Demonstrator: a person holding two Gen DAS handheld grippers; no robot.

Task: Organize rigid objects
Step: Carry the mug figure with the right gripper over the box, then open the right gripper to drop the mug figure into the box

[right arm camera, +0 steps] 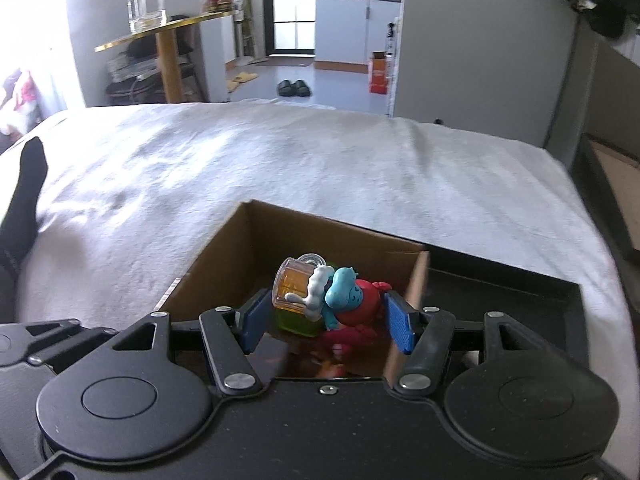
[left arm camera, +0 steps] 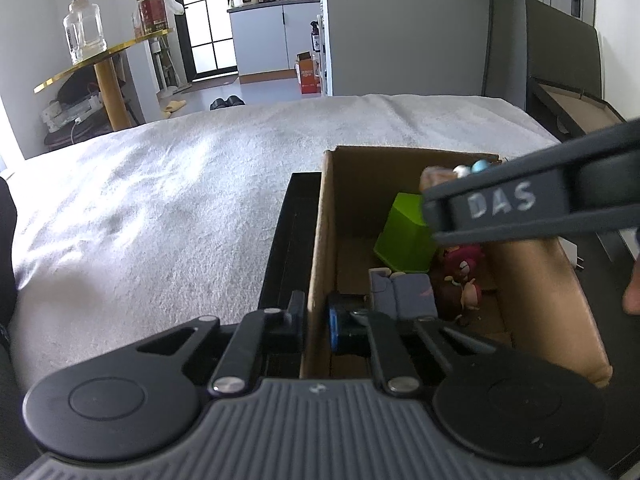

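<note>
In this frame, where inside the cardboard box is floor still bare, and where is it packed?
Bare floor in the cardboard box runs along its left wall, beside the green block. The right side is crowded: pink figures, and the blue figure between the right gripper pads.

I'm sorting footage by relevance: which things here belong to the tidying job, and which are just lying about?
Job:
- cardboard box
- Smurf figure with mug
- green cube
- left hand-held gripper, clamped on the box wall
- right hand-held gripper, open

Lying about:
- glass jar
- black slippers
- white bedspread
</note>
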